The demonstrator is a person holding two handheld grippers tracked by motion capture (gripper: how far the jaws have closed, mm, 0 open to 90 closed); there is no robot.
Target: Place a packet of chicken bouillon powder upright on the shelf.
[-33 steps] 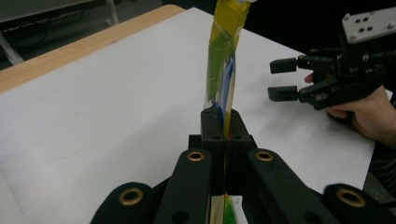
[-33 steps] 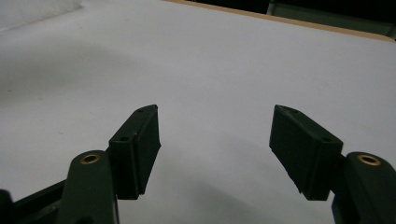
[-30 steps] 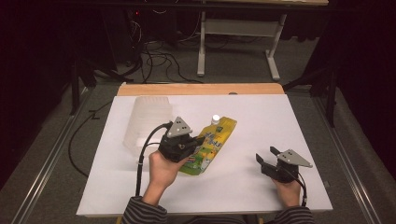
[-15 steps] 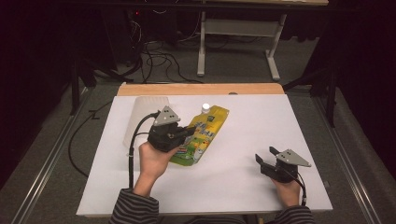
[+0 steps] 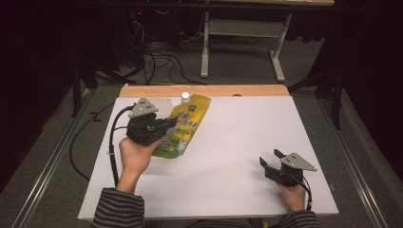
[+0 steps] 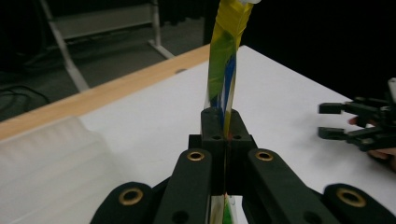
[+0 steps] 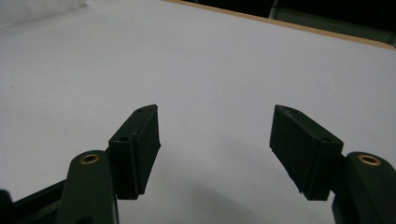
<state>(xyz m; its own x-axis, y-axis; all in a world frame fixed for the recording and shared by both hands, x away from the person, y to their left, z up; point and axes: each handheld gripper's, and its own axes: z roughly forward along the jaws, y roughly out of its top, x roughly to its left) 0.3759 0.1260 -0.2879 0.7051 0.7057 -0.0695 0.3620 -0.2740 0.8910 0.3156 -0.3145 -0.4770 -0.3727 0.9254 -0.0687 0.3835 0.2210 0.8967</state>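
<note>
Fingers (image 7: 140, 149) of the right gripper (image 5: 272, 160) stand wide apart with nothing between them; in the right gripper view only bare white table surface (image 7: 210, 70) lies in the gap. That gripper sits low at the near right of the table, held from behind by the right hand (image 5: 292, 194), its jaws aimed toward the table's middle. The striped sleeve at that wrist is cut off by the bottom edge of the high view.

Farther in, on the left, the left hand (image 5: 135, 156) comes up from a striped sleeve and holds the left gripper (image 5: 167, 126), jaws aimed to the right in the high view. Its jaws are clamped flat together on a yellow spout pouch (image 5: 187, 126), gripping it near the lower half. In the left gripper view the pouch (image 6: 224, 70) shows edge-on, rising narrow between the pads, its top cut off by the frame.

The pouch is yellow with green, blue and red print and a white cap (image 5: 185, 97) at its far end. It slants over the far left part of the table, cap toward the wooden back edge (image 5: 204, 90). Print is too small to read. Whether its lower end touches the table cannot be told, as the gripper covers that side.

A translucent white container (image 5: 161, 102) lies just behind the gripper, mostly hidden by it.
</note>
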